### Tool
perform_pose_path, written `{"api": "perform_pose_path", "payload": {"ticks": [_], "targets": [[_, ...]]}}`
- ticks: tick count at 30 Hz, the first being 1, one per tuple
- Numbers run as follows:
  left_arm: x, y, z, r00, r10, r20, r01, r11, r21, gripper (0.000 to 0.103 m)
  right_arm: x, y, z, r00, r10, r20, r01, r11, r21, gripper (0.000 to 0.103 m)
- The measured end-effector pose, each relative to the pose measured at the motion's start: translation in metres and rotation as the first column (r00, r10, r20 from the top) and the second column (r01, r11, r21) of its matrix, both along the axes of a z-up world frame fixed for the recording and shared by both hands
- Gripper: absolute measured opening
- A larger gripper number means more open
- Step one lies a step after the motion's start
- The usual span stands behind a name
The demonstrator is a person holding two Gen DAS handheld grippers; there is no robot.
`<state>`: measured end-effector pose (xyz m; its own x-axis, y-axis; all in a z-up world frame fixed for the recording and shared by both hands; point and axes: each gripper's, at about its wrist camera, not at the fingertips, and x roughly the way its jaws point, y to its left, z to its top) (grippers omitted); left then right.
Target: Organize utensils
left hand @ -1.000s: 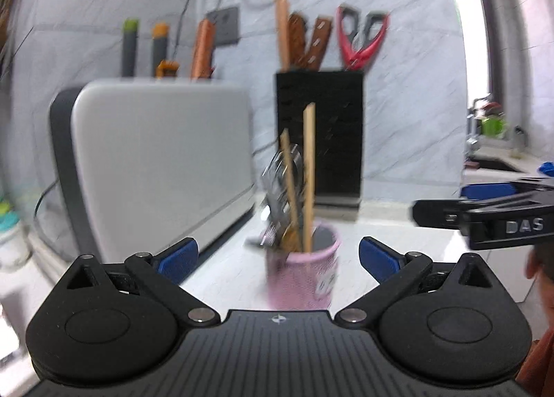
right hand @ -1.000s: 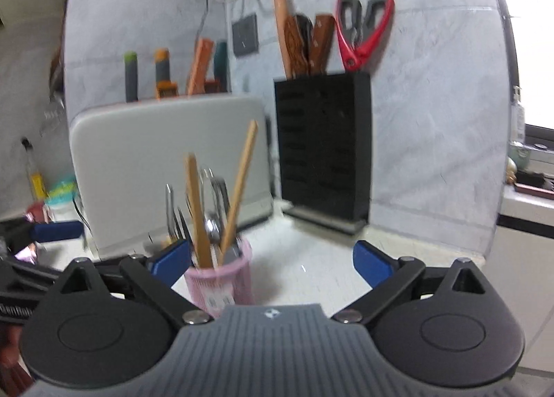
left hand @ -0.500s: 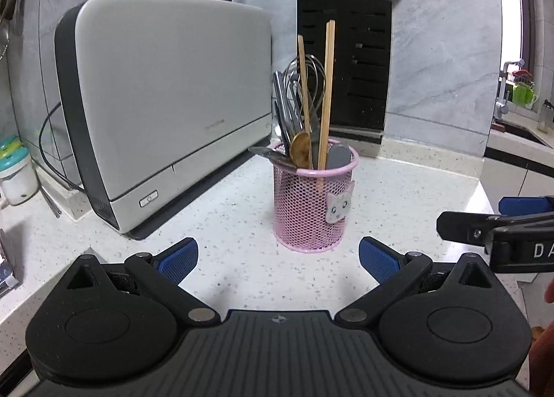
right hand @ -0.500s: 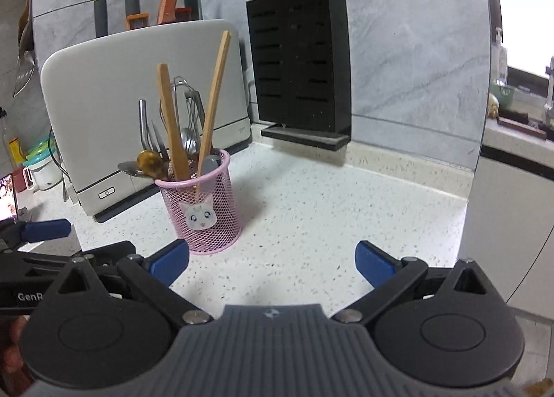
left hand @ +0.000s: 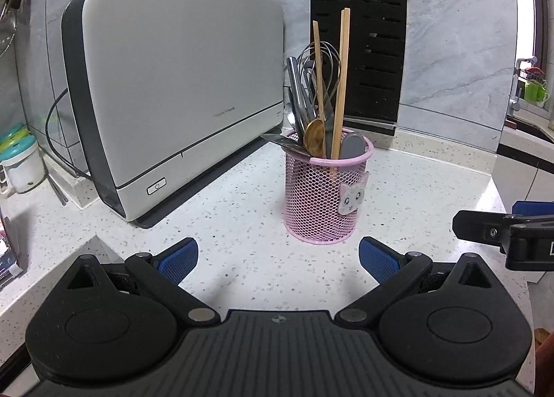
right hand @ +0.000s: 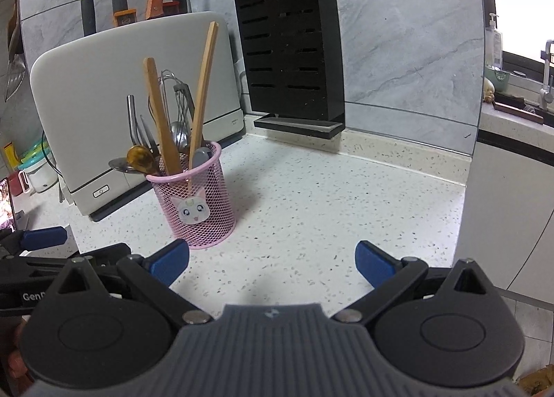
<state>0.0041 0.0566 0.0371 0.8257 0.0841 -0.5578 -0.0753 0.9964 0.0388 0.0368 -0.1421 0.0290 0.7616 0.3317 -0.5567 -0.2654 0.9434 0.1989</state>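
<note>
A pink mesh utensil cup (left hand: 325,196) with a cat sticker stands upright on the speckled white counter (left hand: 242,231); it also shows in the right wrist view (right hand: 199,206). It holds wooden chopsticks (left hand: 341,85), a wooden spoon (left hand: 315,141), a whisk and several metal utensils. My left gripper (left hand: 278,258) is open and empty, a short way in front of the cup. My right gripper (right hand: 271,262) is open and empty, in front of and to the right of the cup.
A large white appliance (left hand: 180,85) stands left of the cup. A black knife block (left hand: 358,54) with knives and red scissors stands behind against the marble wall. The counter's edge and a sink area (right hand: 516,113) lie to the right. Small jars (left hand: 20,165) sit far left.
Both grippers have tilted down and pulled back from the cup, so more counter shows. The cup and utensils stand as before. Both grippers stay open.
</note>
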Motion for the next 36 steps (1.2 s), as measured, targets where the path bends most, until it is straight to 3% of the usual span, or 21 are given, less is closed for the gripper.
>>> {"api": "perform_pose_path", "payload": {"ticks": [36], "targets": [[0.0001, 0.0018, 0.0012, 1.000, 0.013, 0.011, -0.013, 1.000, 0.012, 0.103, -0.0004, 0.0008, 0.0007, 1.000, 0.001, 0.000, -0.001, 1.000, 0.002, 0.100]]}}
